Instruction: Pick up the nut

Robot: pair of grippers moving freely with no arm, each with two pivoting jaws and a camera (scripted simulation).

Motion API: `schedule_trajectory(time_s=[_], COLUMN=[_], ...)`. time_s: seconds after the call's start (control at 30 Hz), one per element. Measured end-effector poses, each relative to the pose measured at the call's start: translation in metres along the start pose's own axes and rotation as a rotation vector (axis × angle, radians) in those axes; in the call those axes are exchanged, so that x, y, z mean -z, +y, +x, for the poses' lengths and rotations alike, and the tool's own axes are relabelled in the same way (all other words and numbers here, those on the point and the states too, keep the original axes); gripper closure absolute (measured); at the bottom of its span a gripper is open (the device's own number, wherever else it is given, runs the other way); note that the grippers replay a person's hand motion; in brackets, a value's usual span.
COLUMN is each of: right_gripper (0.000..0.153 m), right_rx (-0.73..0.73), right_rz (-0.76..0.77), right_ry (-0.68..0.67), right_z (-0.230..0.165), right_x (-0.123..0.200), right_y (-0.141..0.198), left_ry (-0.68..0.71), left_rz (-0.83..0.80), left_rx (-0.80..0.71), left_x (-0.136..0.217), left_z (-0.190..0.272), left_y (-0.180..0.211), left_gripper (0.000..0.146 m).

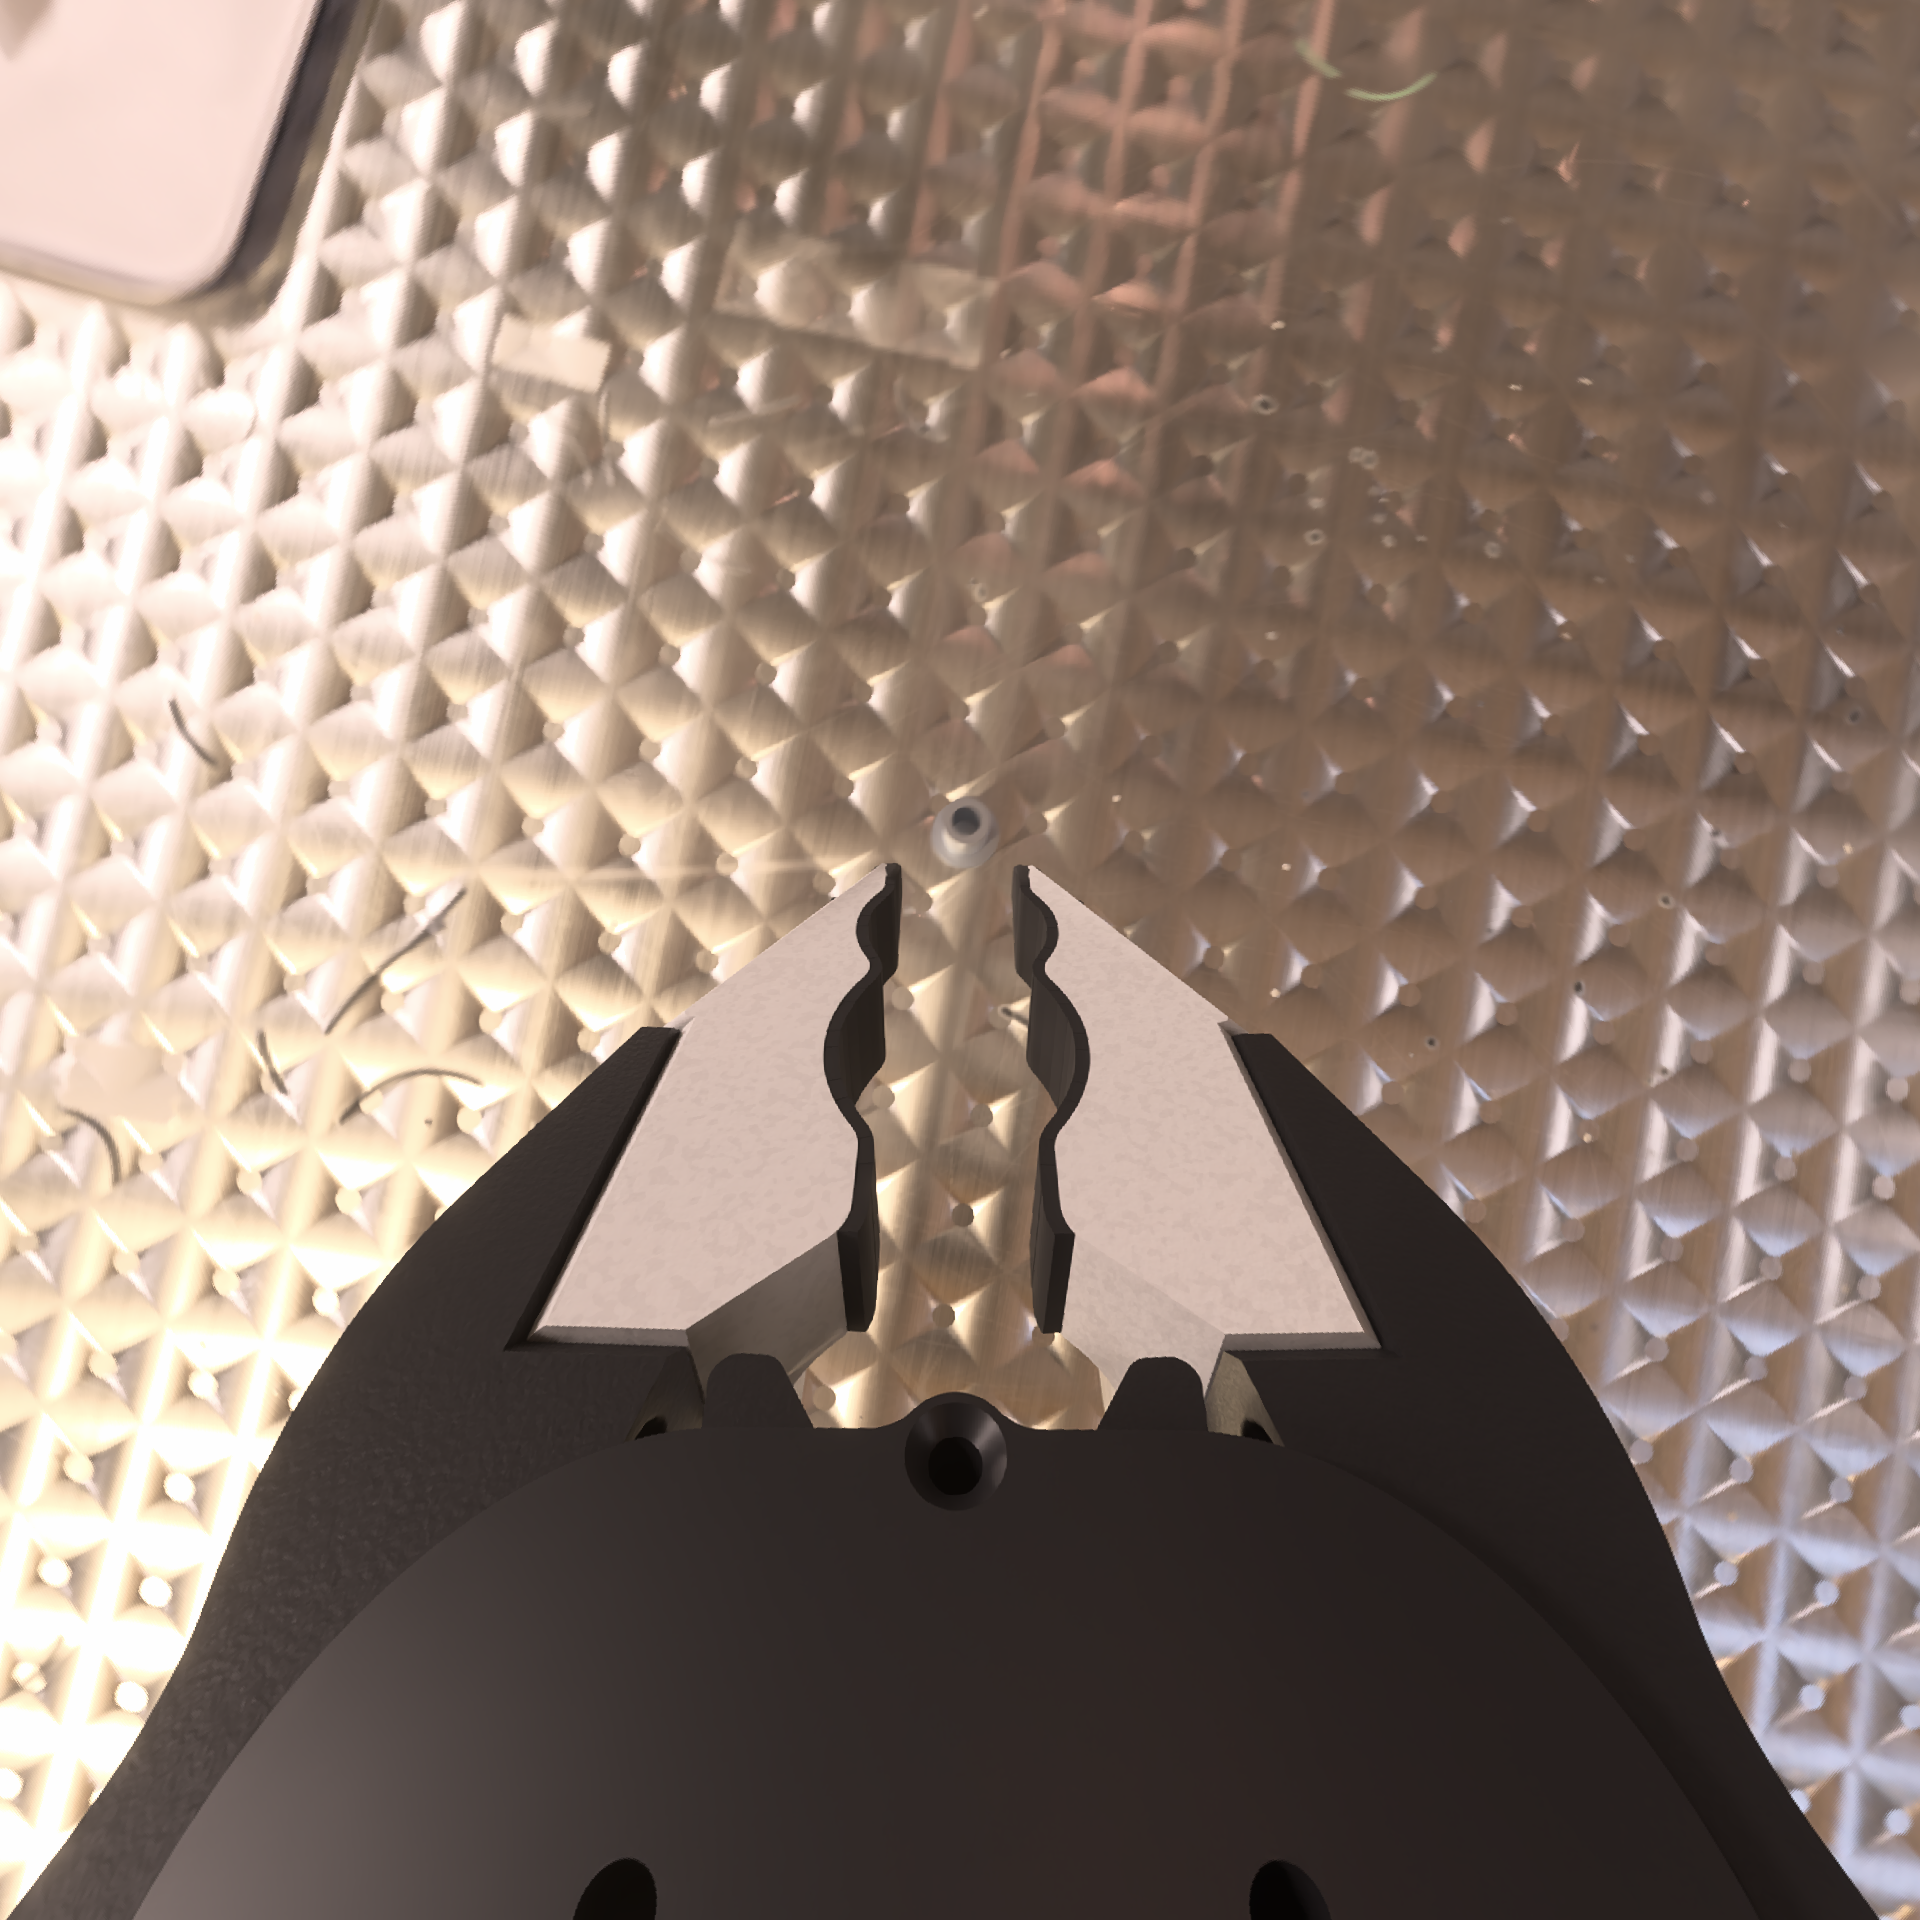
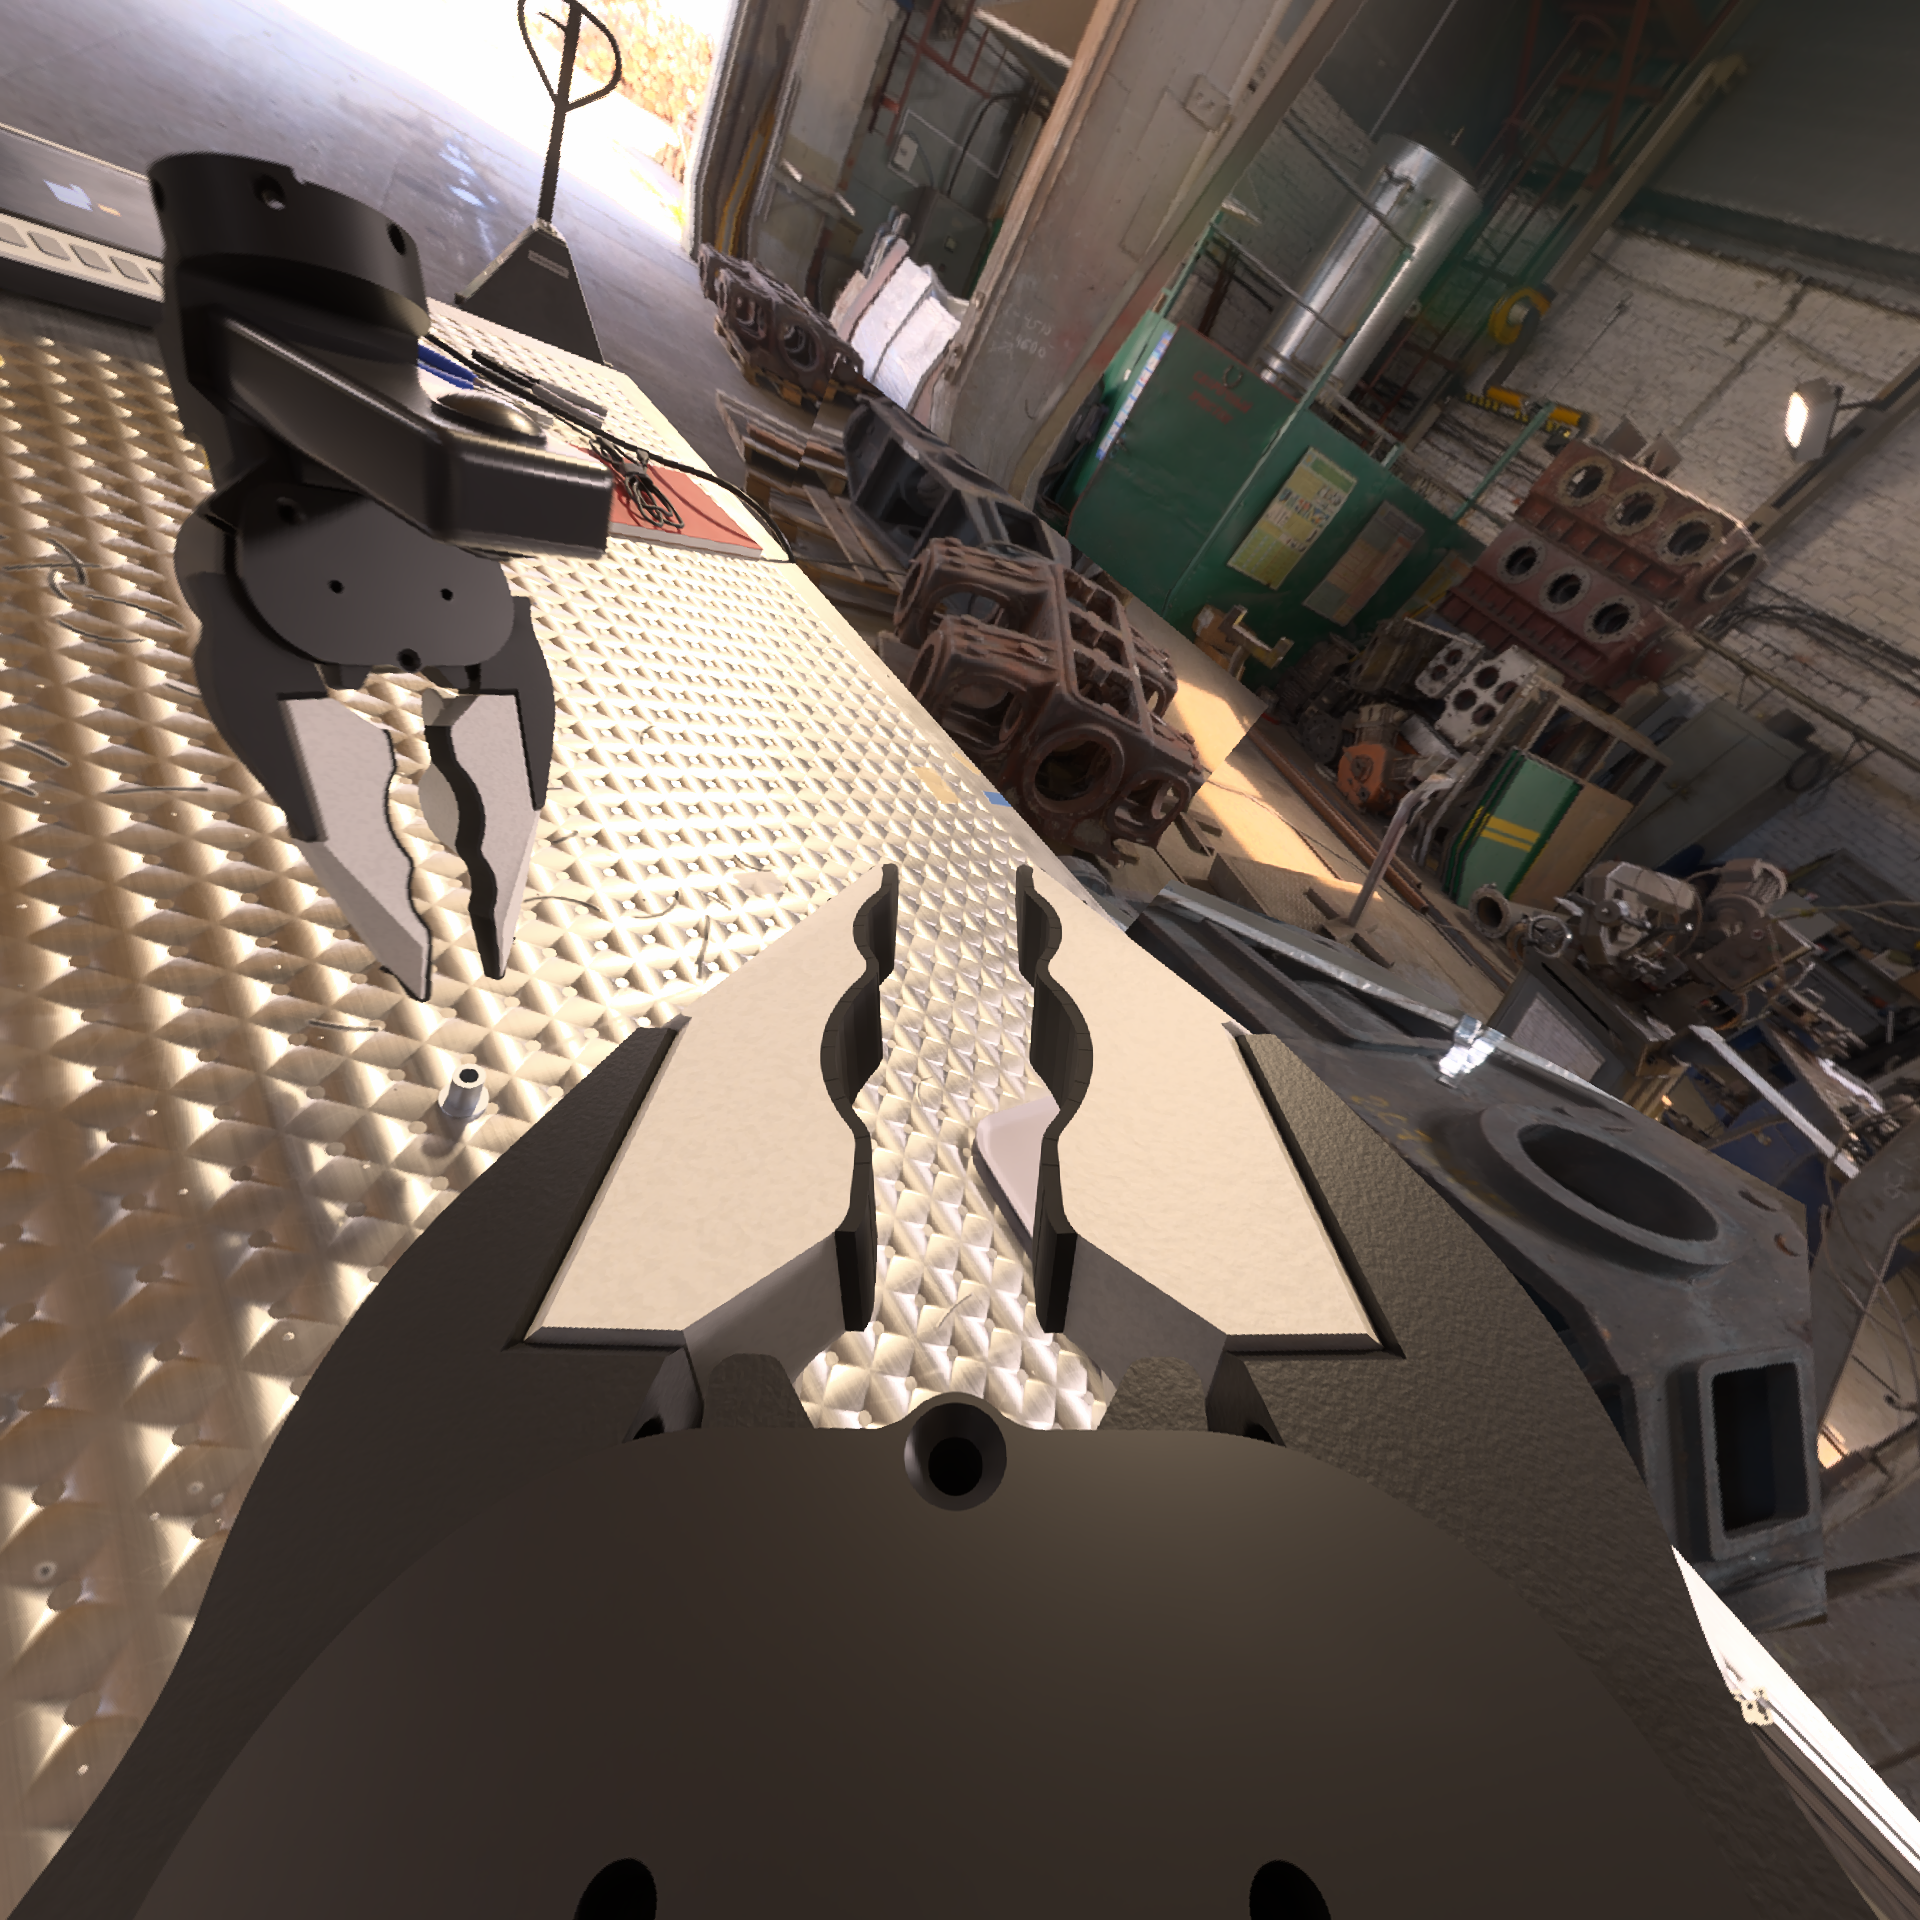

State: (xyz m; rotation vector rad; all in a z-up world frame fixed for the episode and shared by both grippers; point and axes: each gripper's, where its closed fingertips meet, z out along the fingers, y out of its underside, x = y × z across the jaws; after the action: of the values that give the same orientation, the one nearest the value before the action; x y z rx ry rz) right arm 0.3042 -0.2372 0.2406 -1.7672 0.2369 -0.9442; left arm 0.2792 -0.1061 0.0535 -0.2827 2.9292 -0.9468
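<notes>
Embossed metal table (image 1: 1351, 623) spreads under both tools. At twelve o'clock off the left gripper (image 1: 954, 883), whose jaws stand parted and empty, sits the nut (image 1: 958, 829) (small, hard, probably slick): pinch its outer walls. Right gripper (image 2: 954, 883) idles, parted too.

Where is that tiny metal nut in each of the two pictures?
Left wrist view: the nut lies on the patterned metal table, just beyond the left gripper.
Right wrist view: lower left, below the same gripper.
Shared landmark: the pale tray.
</notes>
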Motion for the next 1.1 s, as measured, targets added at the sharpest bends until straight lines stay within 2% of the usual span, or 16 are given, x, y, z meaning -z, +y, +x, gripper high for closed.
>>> schedule_trajectory(time_s=[0.1, 0.37, 0.57, 0.7, 0.83, 0.93, 1.1], right_gripper=[0.130, 0.130, 0.130, 0.130, 0.130, 0.130, 0.130], right_rx=[0.003, 0.003, -0.002, -0.005, -0.010, -0.010, 0.024], right_rz=[-0.003, -0.011, -0.008, -0.013, -0.014, -0.014, -0.006], right_ry=[-0.001, -0.004, -0.003, 0.000, 0.000, -0.002, -0.005], right_z=[-0.001, -0.002, 0.000, 0.001, 0.002, 0.001, -0.002], right_x=[-0.001, -0.003, -0.002, -0.002, -0.002, -0.003, -0.003], right_y=[0.000, 0.002, 0.002, 0.004, 0.005, 0.005, 0.003], left_ry=[-0.018, -0.009, 0.029, 0.108, 0.110, 0.102, 0.094], left_rz=[-0.013, -0.167, -0.245, -0.261, -0.266, -0.251, -0.151], left_rx=[-0.107, -0.282, -0.260, -0.177, -0.150, -0.166, -0.117], left_x=[-0.002, -0.041, -0.047, -0.048, -0.046, -0.046, -0.033], left_z=[0.007, 0.014, 0.006, 0.006, 0.002, 0.002, -0.005], left_y=[-0.003, 0.003, 0.007, 0.010, 0.013, 0.014, 0.011], left_gripper=[0.121, 0.108, 0.111, 0.114, 0.125, 0.135, 0.135])
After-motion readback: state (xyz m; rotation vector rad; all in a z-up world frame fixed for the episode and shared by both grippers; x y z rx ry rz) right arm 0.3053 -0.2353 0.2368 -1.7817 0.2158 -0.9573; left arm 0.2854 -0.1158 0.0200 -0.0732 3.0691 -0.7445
